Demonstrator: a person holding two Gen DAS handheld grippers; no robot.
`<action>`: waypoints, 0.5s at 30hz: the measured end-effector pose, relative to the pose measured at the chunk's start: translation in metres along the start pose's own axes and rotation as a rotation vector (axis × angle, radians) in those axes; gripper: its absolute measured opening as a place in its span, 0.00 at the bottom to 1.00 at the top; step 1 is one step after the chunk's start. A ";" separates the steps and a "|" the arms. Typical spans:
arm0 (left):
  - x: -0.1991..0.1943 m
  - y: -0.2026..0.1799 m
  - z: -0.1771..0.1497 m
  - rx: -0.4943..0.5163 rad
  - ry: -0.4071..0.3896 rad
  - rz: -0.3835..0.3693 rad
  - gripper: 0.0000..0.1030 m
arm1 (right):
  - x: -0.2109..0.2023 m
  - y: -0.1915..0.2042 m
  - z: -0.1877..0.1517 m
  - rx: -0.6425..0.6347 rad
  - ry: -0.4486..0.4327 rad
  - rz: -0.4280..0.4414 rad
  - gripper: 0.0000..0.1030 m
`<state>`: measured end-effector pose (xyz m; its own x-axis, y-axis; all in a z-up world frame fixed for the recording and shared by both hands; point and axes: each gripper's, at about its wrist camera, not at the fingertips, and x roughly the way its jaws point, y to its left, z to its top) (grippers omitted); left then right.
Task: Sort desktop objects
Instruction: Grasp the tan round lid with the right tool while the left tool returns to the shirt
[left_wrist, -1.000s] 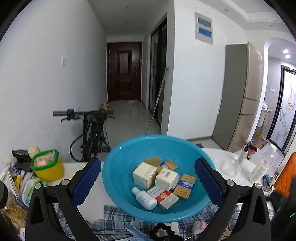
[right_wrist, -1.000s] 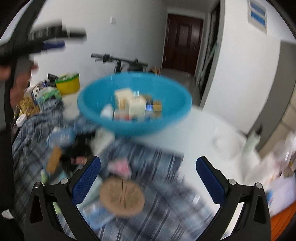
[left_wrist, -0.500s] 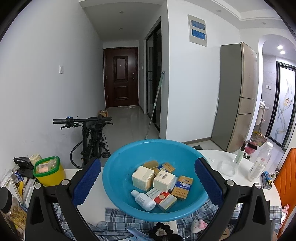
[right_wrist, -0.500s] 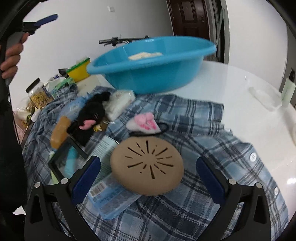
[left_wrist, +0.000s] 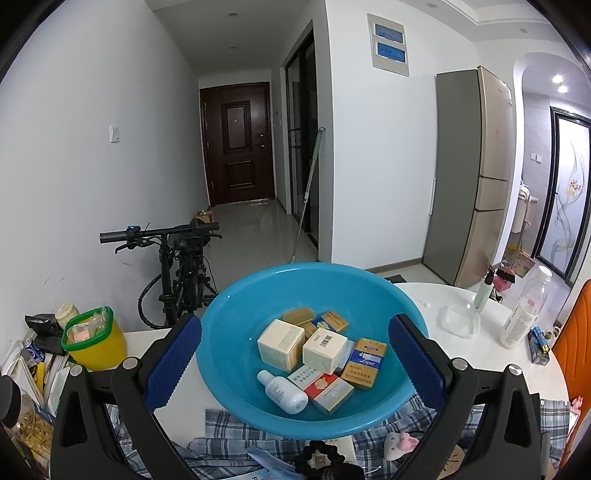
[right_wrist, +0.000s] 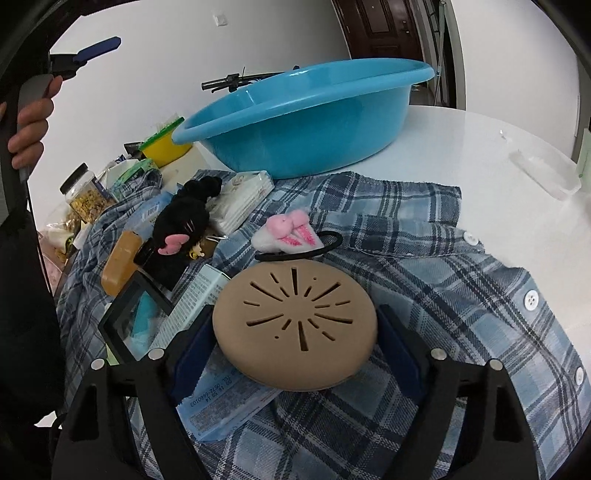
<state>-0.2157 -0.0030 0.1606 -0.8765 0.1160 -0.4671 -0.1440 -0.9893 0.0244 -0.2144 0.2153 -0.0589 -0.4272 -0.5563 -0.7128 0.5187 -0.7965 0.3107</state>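
A blue basin (left_wrist: 236, 354) on the white table holds several small boxes (left_wrist: 280, 343) and a white bottle (left_wrist: 282, 391); it also shows in the right wrist view (right_wrist: 303, 125). My left gripper (left_wrist: 295, 365) is open and empty, held above the basin's near side. My right gripper (right_wrist: 295, 350) has come down around a tan round slotted disc (right_wrist: 295, 328) lying on a plaid shirt (right_wrist: 443, 280); its pads (right_wrist: 192, 350) stand on both sides of the disc, close to it, but I cannot tell if they press it.
On the shirt lie a pink bunny hair clip (right_wrist: 288, 232), a black plush toy (right_wrist: 184, 221), a tissue pack (right_wrist: 240, 199), a tan bar (right_wrist: 122, 262), a black frame (right_wrist: 136, 321) and a blue packet (right_wrist: 221, 398). A yellow tub (left_wrist: 92, 339), jar (right_wrist: 86, 194) and bottles (left_wrist: 524, 314) stand around.
My right gripper has moved forward and down so the tan disc now sits between its fingers. The left gripper has tilted slightly up over the basin.
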 end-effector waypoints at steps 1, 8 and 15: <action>-0.001 -0.002 -0.001 0.004 -0.001 -0.001 1.00 | 0.000 -0.001 0.000 0.006 -0.002 0.006 0.81; -0.016 -0.010 -0.001 0.000 -0.027 -0.015 1.00 | -0.003 -0.005 0.000 0.028 -0.013 0.018 0.79; -0.046 -0.017 -0.037 0.041 0.021 0.057 1.00 | -0.011 -0.002 0.000 0.017 -0.054 0.006 0.79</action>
<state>-0.1559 0.0051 0.1486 -0.8742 0.0578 -0.4822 -0.1134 -0.9897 0.0869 -0.2104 0.2230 -0.0519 -0.4636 -0.5729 -0.6759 0.5091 -0.7966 0.3260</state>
